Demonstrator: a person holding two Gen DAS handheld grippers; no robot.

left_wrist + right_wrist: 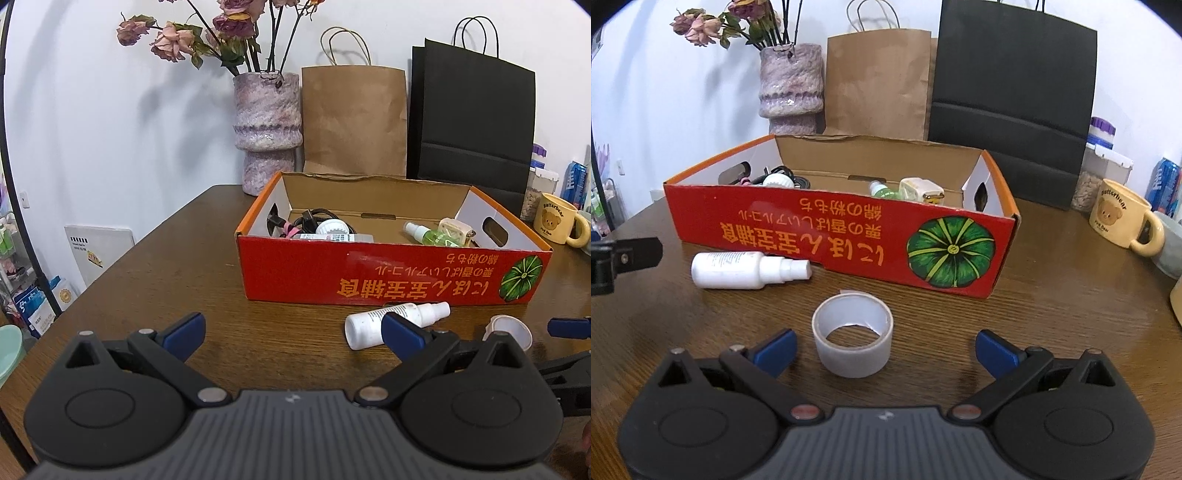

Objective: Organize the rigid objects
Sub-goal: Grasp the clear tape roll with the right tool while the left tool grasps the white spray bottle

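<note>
A red cardboard box [391, 275] [827, 236] stands open on the wooden table, holding cables, a white round item, a green spray bottle [430, 234] and a cream plug. In front of it lies a white spray bottle [391, 323] [746, 269] on its side. A clear tape roll [853, 338] [511, 328] stands on the table nearer me. My left gripper [291, 332] is open, its right finger just before the white bottle. My right gripper [884, 349] is open with the tape roll between its fingers, not touching.
A mottled vase [267, 129] with dried flowers, a brown paper bag [354, 122] and a black paper bag [472, 118] stand behind the box. A yellow bear mug [1123, 223] and jars sit at the right. The table edge falls off at the left.
</note>
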